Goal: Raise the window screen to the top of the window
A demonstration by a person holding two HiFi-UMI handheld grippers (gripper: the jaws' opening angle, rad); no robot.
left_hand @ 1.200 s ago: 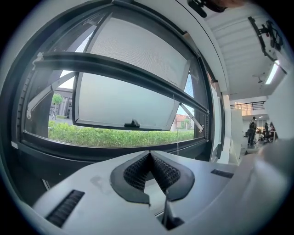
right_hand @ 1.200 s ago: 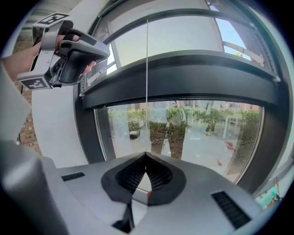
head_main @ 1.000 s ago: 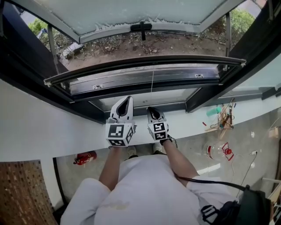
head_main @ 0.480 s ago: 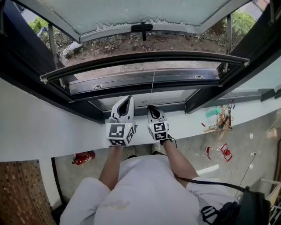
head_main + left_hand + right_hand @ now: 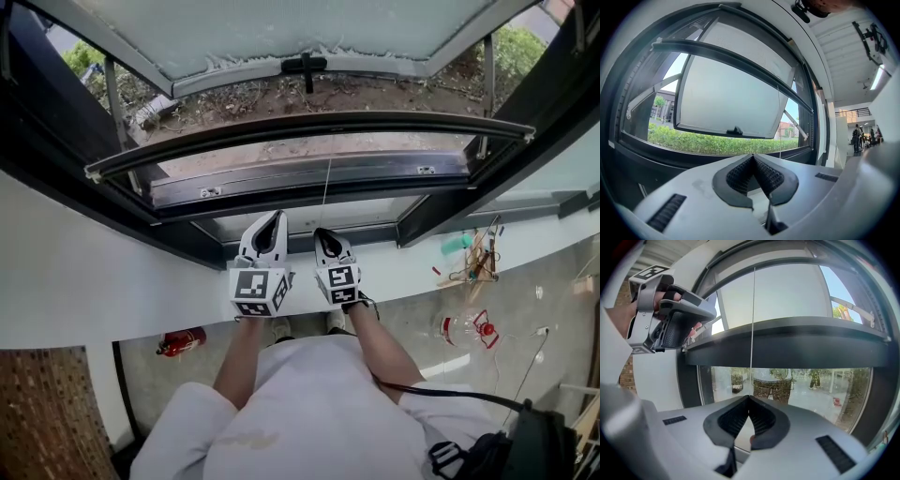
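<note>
Since a second ago the screen bar [image 5: 309, 120] has crept a little higher against the window frame [image 5: 56, 141]: we see a wider gap between it and the lower rail [image 5: 309, 180] than before, and the right gripper [image 5: 323, 234] has come up slightly with it. We read that as the raise being under way but far from finished, since the bar sits well short of the frame's top edge. The right gripper's jaws are pressed together, and the thin pull cord [image 5: 327, 192] runs straight up from their tip to the bar, so we take it as pinching the cord and letting the bar climb. The left gripper [image 5: 274, 220] hasn't budged. It hangs just beside the right one over the white sill [image 5: 112, 272], with its pads also closed tip to tip and nothing between them; in the left gripper view the cord passes off to the right of its jaws, not touching. The bar's long axis runs side to side across the opening, from the left edge of the frame to the right, level and parallel to the sill. The cord hangs plumb near the bar's middle. The frosted outer sash [image 5: 281, 28] is swung outward beyond the bar. We can't make out the mesh itself in any view. Next we judge the cord hand just needs to go on upward, keeping the bar level so it doesn't jam in the side tracks.
</note>
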